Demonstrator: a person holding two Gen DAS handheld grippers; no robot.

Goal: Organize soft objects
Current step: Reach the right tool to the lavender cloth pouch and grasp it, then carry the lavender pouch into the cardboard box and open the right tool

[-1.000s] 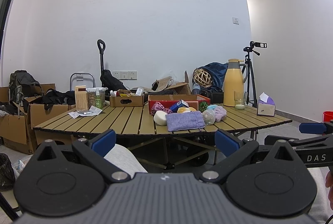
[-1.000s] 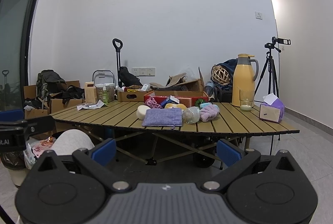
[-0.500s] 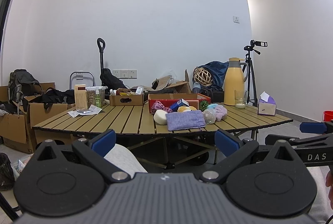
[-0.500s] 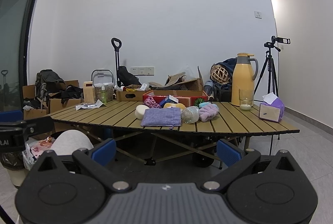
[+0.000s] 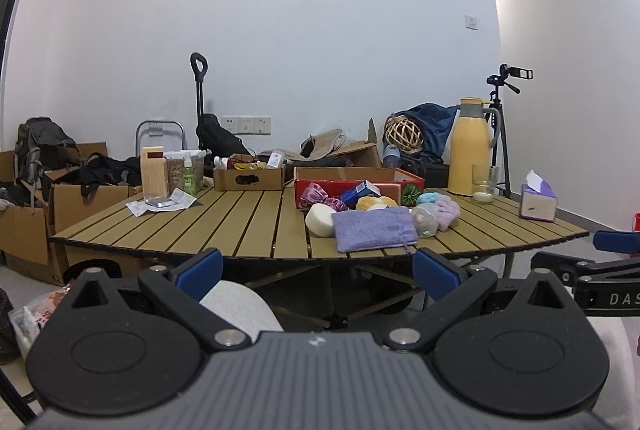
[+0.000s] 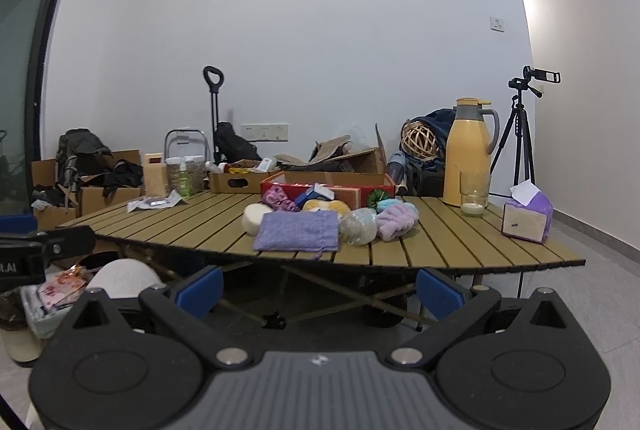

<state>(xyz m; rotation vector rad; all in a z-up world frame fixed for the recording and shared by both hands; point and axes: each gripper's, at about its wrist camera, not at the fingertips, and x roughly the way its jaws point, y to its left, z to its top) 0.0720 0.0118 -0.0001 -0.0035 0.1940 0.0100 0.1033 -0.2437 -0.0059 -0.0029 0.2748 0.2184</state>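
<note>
walls: plain white (image 5: 320, 10) | floor: grey tile (image 6: 592, 310) | table: wooden slats (image 6: 200, 226)

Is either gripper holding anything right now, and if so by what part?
Nothing is held. The left gripper and right gripper are both open and empty, short of the table where the purple cloth lies.

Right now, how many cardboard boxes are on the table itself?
2. A small brown box with a handle slot at the back, left of centre, and a red-sided box behind the soft objects. Others may hide behind them; the rest stand on the floor.
</note>
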